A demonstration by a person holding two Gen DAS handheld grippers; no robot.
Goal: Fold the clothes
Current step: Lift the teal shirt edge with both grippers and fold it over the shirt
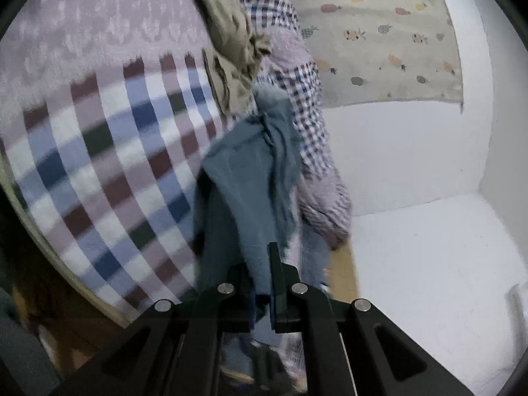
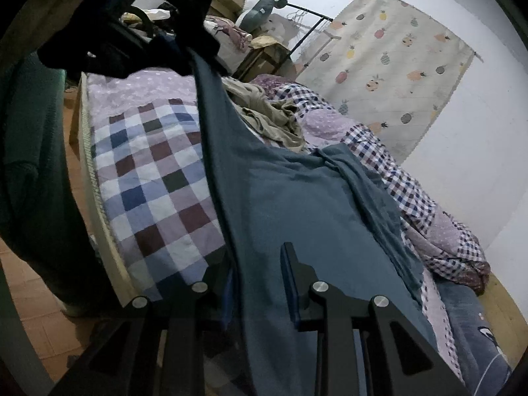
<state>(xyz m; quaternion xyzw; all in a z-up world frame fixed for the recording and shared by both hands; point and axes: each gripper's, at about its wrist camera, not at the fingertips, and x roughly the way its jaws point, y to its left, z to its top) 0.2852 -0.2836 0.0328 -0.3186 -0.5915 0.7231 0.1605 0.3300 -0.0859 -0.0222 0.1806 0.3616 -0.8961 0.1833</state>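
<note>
A white-walled bedroom holds a bed point(image 2: 99, 217) with a checked quilt point(image 2: 155, 178) of blue, white and dark red squares. A pineapple-print curtain point(image 2: 396, 76) hangs on the far right wall. Along the right side of the bed lies a bunched checked blanket point(image 2: 415, 198).

The biggest thing for the job is the blue-grey cloth point(image 2: 297, 204). It looks like a shirt or top, but I cannot tell which. It is lifted up and stretched between the two claws, with its right part draped down on the bed. Its held edge runs long, from near to far, up to the left claw point(image 2: 184, 46) at the far top left of the right wrist view.

A crumpled tan garment point(image 2: 264, 115) lies farther back on the bed, just beside the blue-grey cloth.

The left claw point(image 1: 260, 283) is clamped tight on a gathered bit of the cloth. The cloth passes between the fingers of the right claw point(image 2: 260, 280) too. There looks to be a gap there, so I cannot tell if it pinches.

The cloth lies straight ahead of both claws. The flat checked quilt to the left gives open room to lay it down. The right side is crowded by the blanket. The near bed edge is close, so the cloth could slip off there.
</note>
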